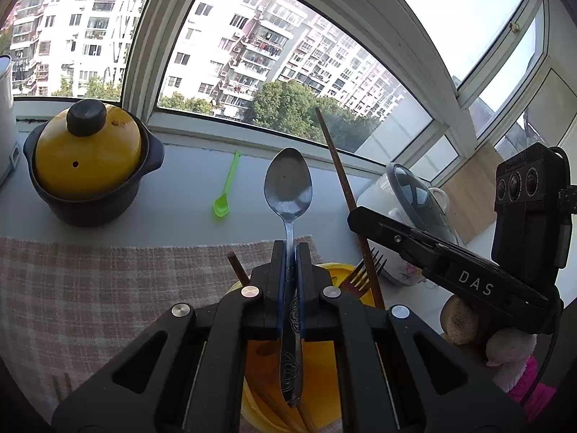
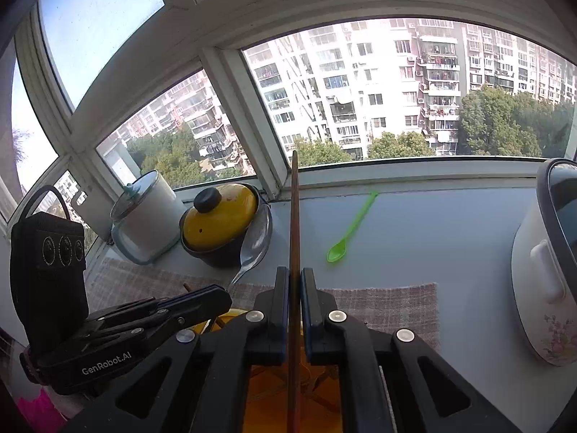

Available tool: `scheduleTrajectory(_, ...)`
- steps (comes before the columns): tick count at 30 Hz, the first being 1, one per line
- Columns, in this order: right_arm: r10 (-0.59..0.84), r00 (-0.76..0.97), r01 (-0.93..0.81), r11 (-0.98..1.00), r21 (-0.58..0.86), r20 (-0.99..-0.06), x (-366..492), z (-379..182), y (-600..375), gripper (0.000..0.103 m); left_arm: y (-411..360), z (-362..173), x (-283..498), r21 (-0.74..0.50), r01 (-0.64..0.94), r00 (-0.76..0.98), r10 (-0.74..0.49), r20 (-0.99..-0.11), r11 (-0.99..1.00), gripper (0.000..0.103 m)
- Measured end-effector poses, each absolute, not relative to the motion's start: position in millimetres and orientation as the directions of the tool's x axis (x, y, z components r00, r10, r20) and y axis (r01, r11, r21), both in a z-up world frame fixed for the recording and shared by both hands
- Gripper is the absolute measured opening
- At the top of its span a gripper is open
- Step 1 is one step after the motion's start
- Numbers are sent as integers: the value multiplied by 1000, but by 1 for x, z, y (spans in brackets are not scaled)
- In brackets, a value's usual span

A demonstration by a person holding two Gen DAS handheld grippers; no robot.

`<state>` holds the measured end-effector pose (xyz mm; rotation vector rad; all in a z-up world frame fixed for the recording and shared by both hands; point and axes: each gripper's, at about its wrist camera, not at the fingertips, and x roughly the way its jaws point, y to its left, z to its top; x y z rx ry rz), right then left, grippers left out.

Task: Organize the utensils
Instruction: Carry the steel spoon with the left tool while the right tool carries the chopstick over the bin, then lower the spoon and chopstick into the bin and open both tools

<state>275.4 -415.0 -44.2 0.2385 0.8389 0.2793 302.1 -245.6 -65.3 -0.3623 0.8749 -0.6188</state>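
Note:
My left gripper [image 1: 289, 249] is shut on a metal spoon [image 1: 288, 184], bowl up, its patterned handle reaching down into a yellow utensil cup [image 1: 335, 270] below the jaws. My right gripper [image 2: 295, 276] is shut on a brown chopstick [image 2: 294, 209], held upright over the same yellow cup [image 2: 259, 393]. In the left wrist view the right gripper [image 1: 355, 218] stands beside the cup with the chopstick [image 1: 337, 166]. A fork [image 1: 362, 270] and another chopstick [image 1: 236, 265] stand in the cup. The spoon also shows in the right wrist view [image 2: 254, 241].
A green plastic spoon [image 1: 225, 189] lies on the grey sill [image 2: 414, 238]. A yellow-lidded dark pot [image 1: 86, 158] stands at the left, a white lidded pot [image 2: 548, 259] at the right, a white canister [image 2: 148, 216] by the window. A checked cloth [image 1: 108, 281] covers the front.

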Motion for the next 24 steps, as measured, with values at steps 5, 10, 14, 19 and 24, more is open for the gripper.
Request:
scheduleTrajectory(5,321,656,-132,940,315,-683,277,-50,-415,4,-248,-63,302,-518,366,492,-633,-597,773,3)
scheduleTrajectory(10,311,673,-117,941,318,-671,274,-55,-418,4,-248,-64,297,-502,376,516,-626,-585,779,3)
scheduleTrajectory(14,325,673,-121,934,335,-665,268,-60,-418,4,-249,-66,291,-486,389,526,-622,-581,783,3)
scheduleTrajectory(19,324,669,-126,936,328,-669,262,-62,-415,4,-249,-70,284,-478,401,532,-624,-573,781,3)
scheduleTrajectory(24,324,671,-122,936,331,-667,261,-62,-418,4,-249,-75,279,-474,402,534,-621,-574,784,3)
